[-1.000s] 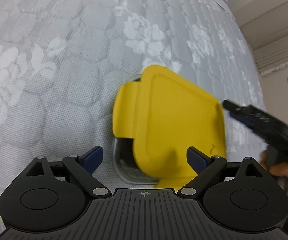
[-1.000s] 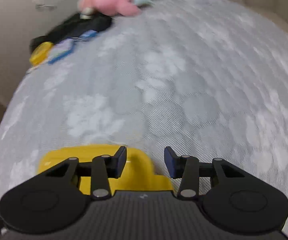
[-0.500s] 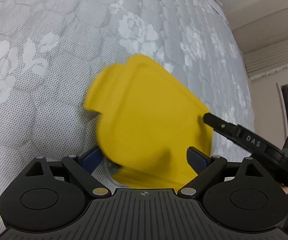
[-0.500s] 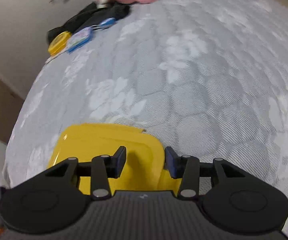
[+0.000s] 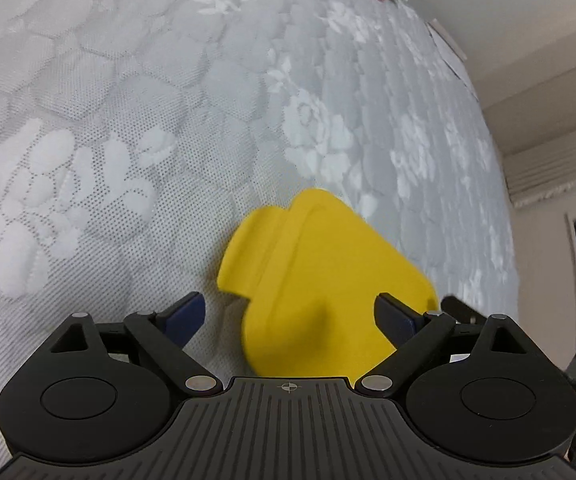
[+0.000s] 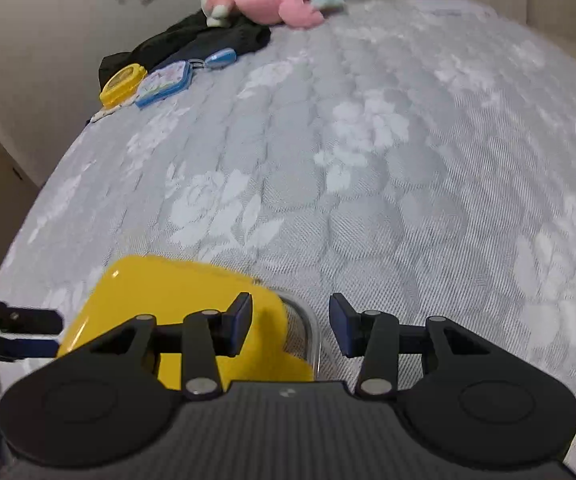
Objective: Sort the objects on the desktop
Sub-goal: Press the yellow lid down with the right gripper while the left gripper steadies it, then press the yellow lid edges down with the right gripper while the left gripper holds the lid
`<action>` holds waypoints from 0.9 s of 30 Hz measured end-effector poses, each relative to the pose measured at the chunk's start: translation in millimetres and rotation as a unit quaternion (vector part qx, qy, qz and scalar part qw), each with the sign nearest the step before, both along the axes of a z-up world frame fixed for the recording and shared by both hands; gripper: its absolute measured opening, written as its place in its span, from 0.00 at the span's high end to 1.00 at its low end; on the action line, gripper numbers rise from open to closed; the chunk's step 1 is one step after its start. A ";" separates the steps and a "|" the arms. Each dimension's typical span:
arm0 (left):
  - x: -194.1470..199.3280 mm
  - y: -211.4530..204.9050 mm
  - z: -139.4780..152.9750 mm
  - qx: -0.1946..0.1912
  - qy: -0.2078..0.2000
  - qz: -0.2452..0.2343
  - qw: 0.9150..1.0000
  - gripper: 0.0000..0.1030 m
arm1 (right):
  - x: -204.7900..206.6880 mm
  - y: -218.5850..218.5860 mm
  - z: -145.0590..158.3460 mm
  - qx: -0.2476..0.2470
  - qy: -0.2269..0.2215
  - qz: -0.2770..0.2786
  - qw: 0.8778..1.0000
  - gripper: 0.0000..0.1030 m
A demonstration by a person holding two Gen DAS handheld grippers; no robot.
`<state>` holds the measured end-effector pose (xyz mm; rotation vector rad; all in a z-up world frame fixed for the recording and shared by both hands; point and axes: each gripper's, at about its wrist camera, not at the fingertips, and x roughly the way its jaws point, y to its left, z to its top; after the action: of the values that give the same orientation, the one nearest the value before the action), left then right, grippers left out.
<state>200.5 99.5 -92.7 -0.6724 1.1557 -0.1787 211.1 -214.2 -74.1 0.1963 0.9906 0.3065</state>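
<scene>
Yellow lid point(image 5: 320, 280): skewed over clear container point(image 6: 308, 332) on mattress point(image 5: 128, 120); left gripper point(image 5: 290, 316) spread, straddling it; right gripper point(image 6: 290, 328) parted, empty; risk: lid slips off

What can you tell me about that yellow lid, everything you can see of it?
The yellow lid looks like smooth matte plastic, squarish with rounded corners and a flap tab on its far side. It lies askew over a clear container, leaving one corner uncovered, on the grey floral mattress. It sits between the left hand-held gripper's open fingers; contact is unclear.
</scene>
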 end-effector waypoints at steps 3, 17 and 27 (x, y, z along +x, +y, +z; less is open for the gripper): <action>5.3 -10.9 1.5 -0.006 -0.012 -0.018 1.000 0.08 | 1.8 0.6 -2.5 0.008 0.011 0.004 1.000 0.55; -9.9 -26.7 1.1 -0.023 0.023 -0.039 0.999 0.07 | -1.8 9.2 1.2 -0.034 -0.009 -0.004 0.999 0.50; -17.2 -10.6 47.2 -0.090 -0.067 -0.016 0.994 0.07 | -19.4 22.9 22.8 -0.024 -0.038 0.060 0.997 0.84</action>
<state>183.4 88.9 -45.5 -0.7897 1.0283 -0.3533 191.7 -191.4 -51.3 0.0817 0.9341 0.3965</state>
